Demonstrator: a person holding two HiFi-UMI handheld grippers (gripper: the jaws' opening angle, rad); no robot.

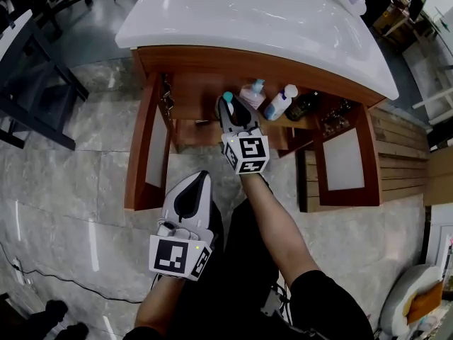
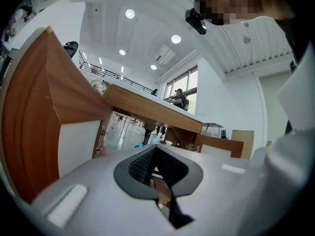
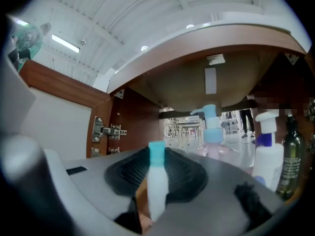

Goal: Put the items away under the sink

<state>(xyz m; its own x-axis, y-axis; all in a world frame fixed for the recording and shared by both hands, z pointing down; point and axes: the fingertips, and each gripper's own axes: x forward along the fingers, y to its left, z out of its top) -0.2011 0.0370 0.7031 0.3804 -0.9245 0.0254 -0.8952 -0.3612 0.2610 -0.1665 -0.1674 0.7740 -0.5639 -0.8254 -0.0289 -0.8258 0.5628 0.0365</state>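
Nearest, left gripper (image 1: 200, 179) hangs with jaws together, empty; right gripper (image 1: 231, 106) clamps a teal-capped white tube (image 3: 157, 183) at the open cabinet (image 1: 205, 89).

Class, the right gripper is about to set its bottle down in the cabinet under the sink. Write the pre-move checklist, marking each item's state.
1. Right gripper clamped on teal-capped bottle: ok.
2. Bottle upright: ok.
3. Cabinet doors open: ok.
4. Bare shelf beside pump bottle: ok.
5. Left gripper out of the way: ok.
6. Bottle's base above the shelf: cannot tell.
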